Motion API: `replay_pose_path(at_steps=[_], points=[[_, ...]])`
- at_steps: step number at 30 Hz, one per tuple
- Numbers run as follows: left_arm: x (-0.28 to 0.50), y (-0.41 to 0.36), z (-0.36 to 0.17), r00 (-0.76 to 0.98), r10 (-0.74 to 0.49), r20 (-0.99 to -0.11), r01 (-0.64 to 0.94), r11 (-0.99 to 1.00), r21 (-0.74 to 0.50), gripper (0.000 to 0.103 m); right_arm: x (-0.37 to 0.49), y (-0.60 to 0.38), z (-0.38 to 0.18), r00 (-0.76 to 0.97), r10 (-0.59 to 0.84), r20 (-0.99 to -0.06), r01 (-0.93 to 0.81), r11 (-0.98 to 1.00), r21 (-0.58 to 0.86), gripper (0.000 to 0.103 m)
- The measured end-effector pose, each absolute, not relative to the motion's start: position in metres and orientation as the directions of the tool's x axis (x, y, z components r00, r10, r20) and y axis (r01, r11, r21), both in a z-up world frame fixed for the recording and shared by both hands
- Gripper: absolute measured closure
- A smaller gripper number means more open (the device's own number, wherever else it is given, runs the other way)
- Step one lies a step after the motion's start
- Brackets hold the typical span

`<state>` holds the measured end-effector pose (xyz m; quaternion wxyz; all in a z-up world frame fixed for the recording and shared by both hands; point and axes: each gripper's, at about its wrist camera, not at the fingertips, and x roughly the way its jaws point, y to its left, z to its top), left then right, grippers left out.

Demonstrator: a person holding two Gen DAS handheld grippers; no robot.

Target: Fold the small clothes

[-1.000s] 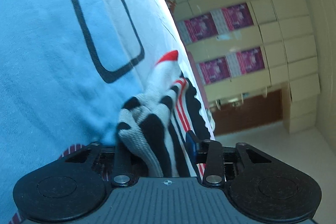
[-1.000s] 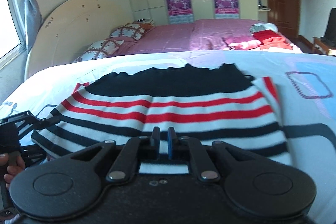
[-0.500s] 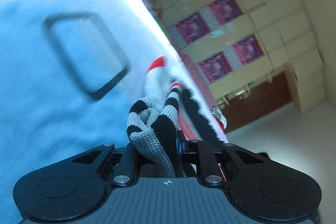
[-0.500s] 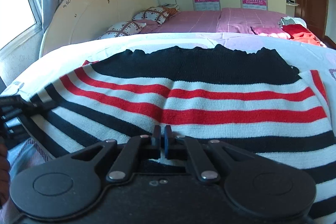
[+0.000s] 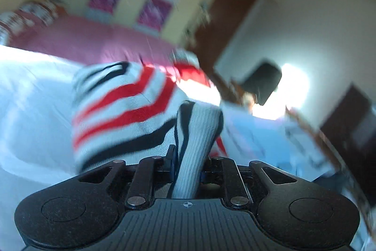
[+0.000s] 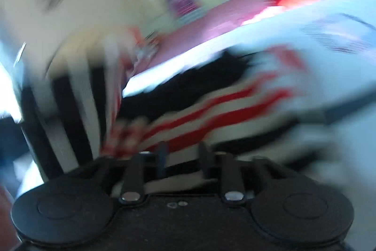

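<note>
The striped sweater (image 5: 131,109) lies on the bed (image 5: 30,109), one edge lifted. The left gripper (image 5: 186,157) pinches a bunched fold rising straight ahead of its jaws. The right gripper (image 6: 182,152) has jaws spread, with sweater fabric between them; blur hides any contact.

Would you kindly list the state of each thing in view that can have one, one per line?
Left hand-held gripper: shut on a bunched fold of the striped sweater.
Right hand-held gripper: jaws apart, with sweater fabric lying between them; the blur hides whether it grips.
Striped sweater: partly lifted off the bed, bunched rather than flat.
Brown door: too blurred to tell whether open or closed.
</note>
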<state>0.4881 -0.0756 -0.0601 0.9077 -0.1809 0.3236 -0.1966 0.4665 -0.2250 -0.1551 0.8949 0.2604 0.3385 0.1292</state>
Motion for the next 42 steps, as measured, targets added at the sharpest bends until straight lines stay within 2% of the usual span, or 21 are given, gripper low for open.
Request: replay_pose_path(at_steps=[1, 3, 4, 7, 9, 11, 13, 16, 20, 21, 23, 24, 25, 27, 30, 33, 36, 38, 39, 41, 42], points=[[0.495, -0.090, -0.073, 0.669, -0.509, -0.542, 0.263, 0.844, -0.467, 0.053, 0.458, -0.248, -0.154, 0.759, 0.367, -0.539, 0.010, 0.820, 0.573, 0.046], [0.497, -0.114, -0.089, 0.604, -0.538, -0.588, 0.298, 0.837, -0.460, 0.034, 0.443, -0.285, -0.151, 0.786, 0.338, -0.518, 0.073, 0.781, 0.620, 0.035], [0.487, -0.121, -0.084, 0.637, -0.519, -0.570, 0.316, 0.850, -0.421, 0.033, 0.437, -0.299, -0.149, 0.789, 0.340, -0.511, 0.088, 0.762, 0.642, 0.027], [0.456, -0.102, -0.063, 0.671, -0.566, -0.480, 0.342, 0.810, -0.477, 0.033, 0.421, -0.323, -0.138, 0.803, 0.361, -0.474, 0.080, 0.723, 0.686, 0.025], [0.435, -0.070, -0.049, 0.725, -0.545, -0.421, 0.323, 0.809, -0.492, 0.033, 0.415, -0.328, -0.134, 0.806, 0.396, -0.440, 0.062, 0.682, 0.728, 0.022], [0.425, -0.037, -0.049, 0.784, -0.468, -0.409, 0.244, 0.837, -0.490, 0.033, 0.413, -0.327, -0.134, 0.796, 0.445, -0.411, 0.034, 0.645, 0.763, 0.018], [0.426, -0.006, -0.058, 0.803, -0.391, -0.450, 0.136, 0.856, -0.499, 0.033, 0.421, -0.317, -0.135, 0.760, 0.512, -0.400, 0.018, 0.599, 0.801, 0.015], [0.434, 0.026, -0.080, 0.779, -0.341, -0.527, 0.005, 0.843, -0.538, 0.033, 0.435, -0.293, -0.148, 0.682, 0.611, -0.402, 0.015, 0.538, 0.843, 0.014], [0.439, 0.018, -0.099, 0.737, -0.335, -0.587, -0.012, 0.862, -0.507, 0.033, 0.449, -0.259, -0.151, 0.637, 0.646, -0.421, -0.008, 0.551, 0.834, 0.016], [0.441, 0.014, -0.103, 0.732, -0.332, -0.595, -0.013, 0.867, -0.499, 0.033, 0.455, -0.251, -0.151, 0.630, 0.642, -0.436, -0.009, 0.568, 0.823, 0.024], [0.441, 0.014, -0.111, 0.736, -0.335, -0.588, -0.022, 0.857, -0.515, 0.031, 0.470, -0.233, -0.152, 0.596, 0.604, -0.530, 0.014, 0.652, 0.758, 0.048], [0.440, 0.015, -0.111, 0.738, -0.324, -0.592, -0.035, 0.857, -0.513, 0.028, 0.474, -0.225, -0.150, 0.590, 0.567, -0.574, 0.017, 0.703, 0.711, 0.068], [0.443, 0.012, -0.110, 0.738, -0.319, -0.595, -0.037, 0.861, -0.507, 0.027, 0.475, -0.218, -0.146, 0.598, 0.527, -0.603, 0.007, 0.749, 0.662, 0.081], [0.453, 0.004, -0.114, 0.740, -0.306, -0.598, -0.034, 0.872, -0.488, 0.027, 0.469, -0.205, -0.134, 0.630, 0.487, -0.604, -0.058, 0.806, 0.589, 0.086], [0.452, -0.004, -0.108, 0.755, -0.280, -0.593, -0.025, 0.891, -0.452, 0.027, 0.445, -0.196, -0.107, 0.705, 0.451, -0.547, -0.167, 0.856, 0.490, 0.087], [0.439, -0.004, -0.096, 0.805, -0.278, -0.524, 0.003, 0.885, -0.465, 0.027, 0.417, -0.203, -0.088, 0.772, 0.421, -0.476, -0.215, 0.878, 0.428, 0.087], [0.449, -0.018, -0.103, 0.745, -0.260, -0.614, 0.002, 0.922, -0.388, 0.027, 0.414, -0.224, -0.108, 0.784, 0.353, -0.511, -0.117, 0.892, 0.436, 0.086], [0.453, -0.022, -0.110, 0.722, -0.282, -0.632, 0.016, 0.920, -0.391, 0.027, 0.428, -0.240, -0.139, 0.707, 0.350, -0.615, -0.008, 0.873, 0.488, 0.077], [0.454, -0.022, -0.109, 0.718, -0.284, -0.635, 0.011, 0.917, -0.398, 0.027, 0.430, -0.249, -0.148, 0.684, 0.388, -0.618, 0.013, 0.840, 0.543, 0.076], [0.451, -0.023, -0.100, 0.737, -0.253, -0.626, 0.015, 0.933, -0.360, 0.027, 0.425, -0.265, -0.149, 0.711, 0.420, -0.564, 0.027, 0.785, 0.619, 0.063], [0.449, -0.024, -0.096, 0.751, -0.259, -0.607, 0.032, 0.933, -0.359, 0.027, 0.421, -0.271, -0.146, 0.731, 0.405, -0.549, 0.039, 0.778, 0.627, 0.049]])
